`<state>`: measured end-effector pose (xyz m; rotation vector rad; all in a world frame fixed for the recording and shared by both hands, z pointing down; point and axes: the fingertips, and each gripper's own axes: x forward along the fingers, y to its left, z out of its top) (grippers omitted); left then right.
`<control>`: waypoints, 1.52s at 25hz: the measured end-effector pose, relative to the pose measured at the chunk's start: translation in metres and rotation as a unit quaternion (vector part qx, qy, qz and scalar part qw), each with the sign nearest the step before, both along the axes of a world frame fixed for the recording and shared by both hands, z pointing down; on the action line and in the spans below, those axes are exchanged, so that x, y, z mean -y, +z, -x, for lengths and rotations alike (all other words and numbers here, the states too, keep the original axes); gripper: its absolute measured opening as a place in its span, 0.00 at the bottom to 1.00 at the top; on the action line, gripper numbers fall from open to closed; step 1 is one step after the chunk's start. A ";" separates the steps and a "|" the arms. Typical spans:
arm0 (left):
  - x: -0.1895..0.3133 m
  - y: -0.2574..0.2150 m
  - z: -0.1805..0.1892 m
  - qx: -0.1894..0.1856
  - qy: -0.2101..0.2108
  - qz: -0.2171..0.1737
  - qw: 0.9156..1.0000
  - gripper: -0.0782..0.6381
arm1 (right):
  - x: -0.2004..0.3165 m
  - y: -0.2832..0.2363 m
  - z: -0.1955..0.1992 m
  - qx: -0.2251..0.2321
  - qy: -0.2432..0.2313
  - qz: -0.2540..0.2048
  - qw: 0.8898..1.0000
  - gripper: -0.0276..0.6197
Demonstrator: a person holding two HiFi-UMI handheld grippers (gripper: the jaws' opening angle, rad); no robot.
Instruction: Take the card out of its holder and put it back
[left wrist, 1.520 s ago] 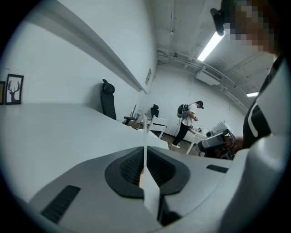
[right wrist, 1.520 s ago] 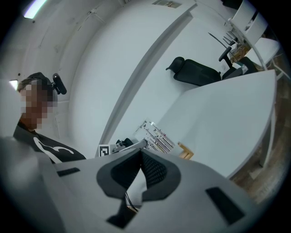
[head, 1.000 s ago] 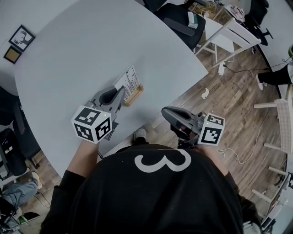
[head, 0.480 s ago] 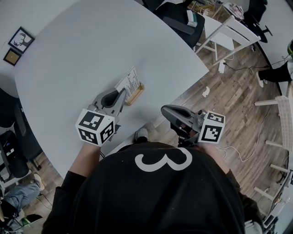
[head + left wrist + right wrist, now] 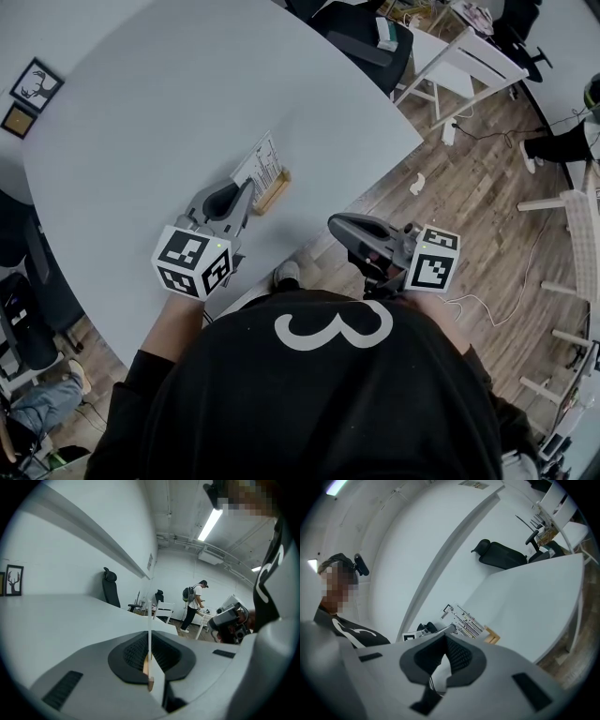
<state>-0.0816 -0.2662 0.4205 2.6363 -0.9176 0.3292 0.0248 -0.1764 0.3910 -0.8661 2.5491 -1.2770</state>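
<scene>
Room: an office, with wood floor point(image 5: 469, 187) showing past the table.

Table point(image 5: 169, 103): large, white, with a curved near edge. It is carrying only the card and holder, which are standing close to that near edge in front of the person.

Left gripper point(image 5: 247, 191): hovering low over the table, tips just beside the card's near end. Jaws are standing a narrow gap apart and clamping nothing. Its own view is showing the card edge-on, lined up in the centre of that gap. Whether the tips are reaching past the card's edge cannot be told.

Right gripper point(image 5: 334, 223): hanging off the table's edge over the floor, apart from the card. Jaws are parted with nothing between them.

Card point(image 5: 262, 161): white, printed, standing in its slot.

Holder point(image 5: 274, 192): small wooden block, lying under the card.

Step, as judged: the left gripper is approaching for the pull, and the card is not yet out.

Next move, as judged: closing the left jaws on the card's free end, then drawing it straight out along the slot. The light holder is probably needing the right gripper to steady it.
</scene>
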 end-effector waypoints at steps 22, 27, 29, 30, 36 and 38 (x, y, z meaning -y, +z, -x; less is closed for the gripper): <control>-0.006 0.012 -0.004 0.011 0.008 -0.002 1.000 0.14 | -0.002 0.007 0.000 0.002 -0.006 0.010 1.000 0.06; -0.009 0.028 -0.003 0.029 0.006 0.020 0.999 0.14 | -0.002 0.009 0.000 0.003 -0.006 0.013 1.000 0.06; -0.012 0.037 -0.005 0.039 0.011 0.031 0.999 0.14 | -0.003 0.011 -0.001 0.003 -0.006 0.015 1.000 0.06; -0.013 0.041 -0.005 0.044 0.013 0.038 0.998 0.14 | -0.003 0.012 -0.001 0.003 -0.007 0.017 1.000 0.06; -0.017 0.057 -0.008 0.058 0.019 0.061 0.996 0.14 | -0.003 0.014 0.000 0.007 -0.010 0.019 1.000 0.06; -0.017 0.058 -0.010 0.052 0.024 0.070 0.996 0.14 | -0.004 0.015 0.000 0.009 -0.012 0.019 1.000 0.06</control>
